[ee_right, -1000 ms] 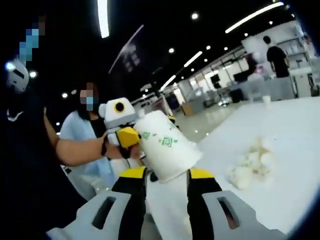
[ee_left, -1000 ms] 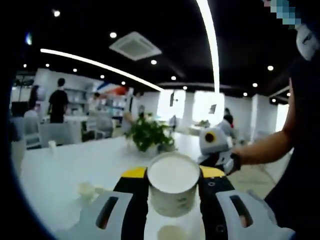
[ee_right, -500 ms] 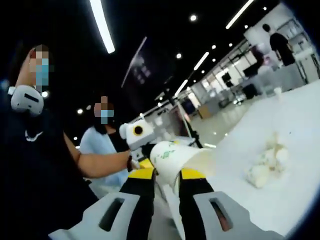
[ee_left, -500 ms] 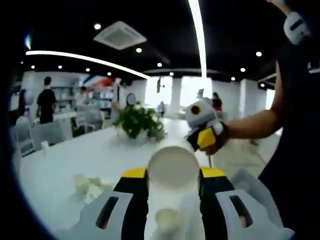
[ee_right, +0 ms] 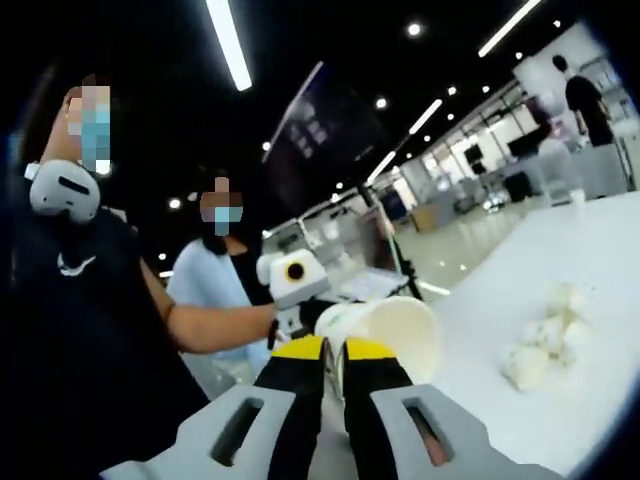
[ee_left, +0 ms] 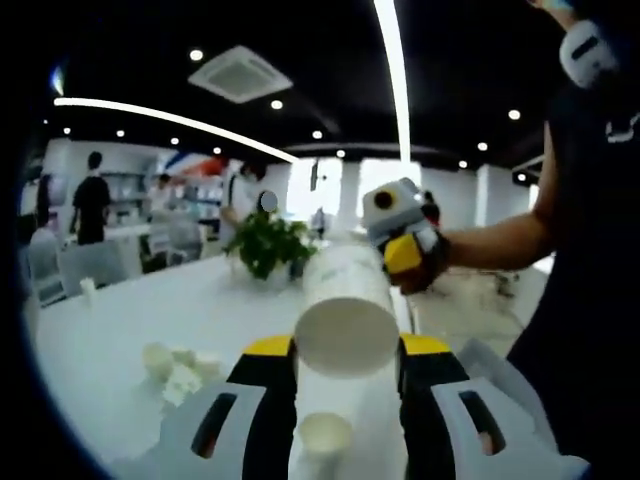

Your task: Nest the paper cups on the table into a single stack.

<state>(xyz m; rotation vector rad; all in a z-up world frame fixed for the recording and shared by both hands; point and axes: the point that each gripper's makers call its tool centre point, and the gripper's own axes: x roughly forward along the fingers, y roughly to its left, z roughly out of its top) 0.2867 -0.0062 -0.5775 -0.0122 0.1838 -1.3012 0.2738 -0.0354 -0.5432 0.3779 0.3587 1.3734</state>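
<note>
Both views are dim overhead and bright below — a black ceiling carries long light strips (ee_left: pixel 397 70) and small round spots that burn out to pure white. Under the strips the white table (ee_left: pixel 110 340) glares, nearly featureless. Beyond the table, the windows (ee_left: pixel 385 190) are blown out. Everything is soft: the paper cup (ee_left: pixel 345 335) nearest the lens is blurred, the crumpled lumps (ee_right: pixel 545 335) on the table smear — and straight lines bow toward each view's edge.
</note>
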